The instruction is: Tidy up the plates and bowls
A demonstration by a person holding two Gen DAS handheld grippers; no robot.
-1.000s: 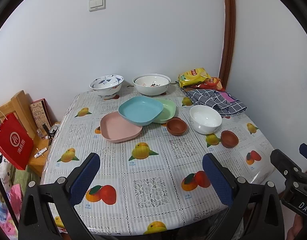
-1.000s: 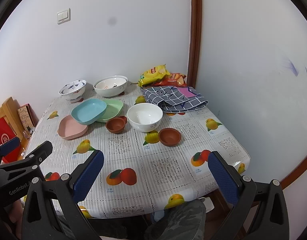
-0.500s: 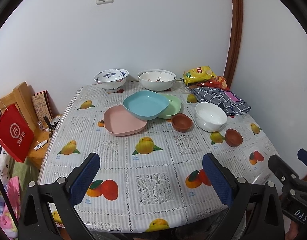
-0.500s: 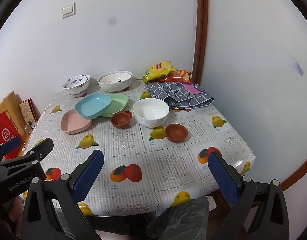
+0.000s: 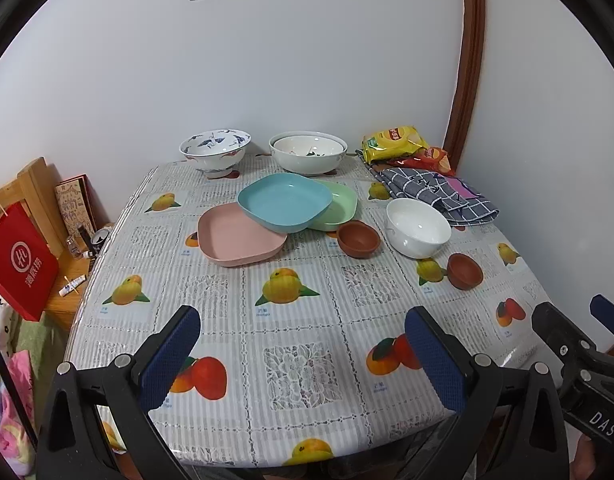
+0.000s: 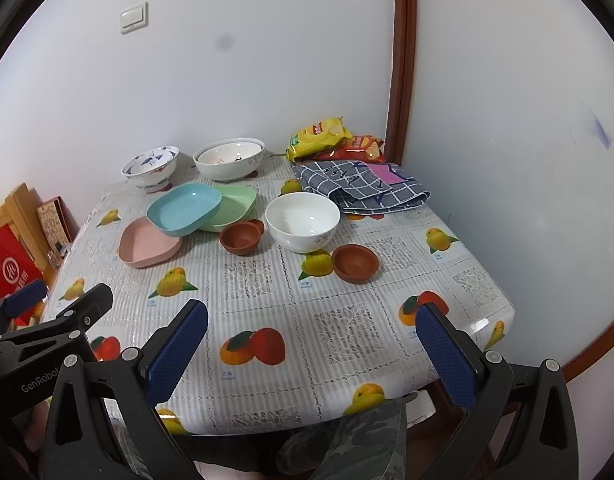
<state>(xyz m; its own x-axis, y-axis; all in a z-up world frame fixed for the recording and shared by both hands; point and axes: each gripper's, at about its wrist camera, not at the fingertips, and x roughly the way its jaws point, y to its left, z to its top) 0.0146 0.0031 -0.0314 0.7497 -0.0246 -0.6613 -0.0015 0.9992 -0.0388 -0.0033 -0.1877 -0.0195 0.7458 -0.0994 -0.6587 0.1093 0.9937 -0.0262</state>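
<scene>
On the fruit-print table, a blue plate [image 5: 285,202] rests across a pink plate [image 5: 239,238] and a green plate [image 5: 339,210]. A plain white bowl [image 5: 418,227] sits to their right, with one small brown bowl [image 5: 358,238] on its left and another [image 5: 464,271] in front of it. A blue-patterned bowl [image 5: 215,153] and a large white bowl [image 5: 308,152] stand at the back. My left gripper [image 5: 301,342] and right gripper [image 6: 311,340] hang open above the near table edge, holding nothing.
Snack bags [image 5: 395,143] and a checked cloth [image 5: 437,194] lie at the back right corner by a brown door frame [image 5: 467,60]. Left of the table stand a red paper bag [image 5: 21,260] and a wooden shelf [image 5: 31,184]. The table's near edge [image 5: 307,456] is close below.
Both grippers have moved forward and slightly upward toward the table, so the dishes look closer. Nothing on the table has shifted.
</scene>
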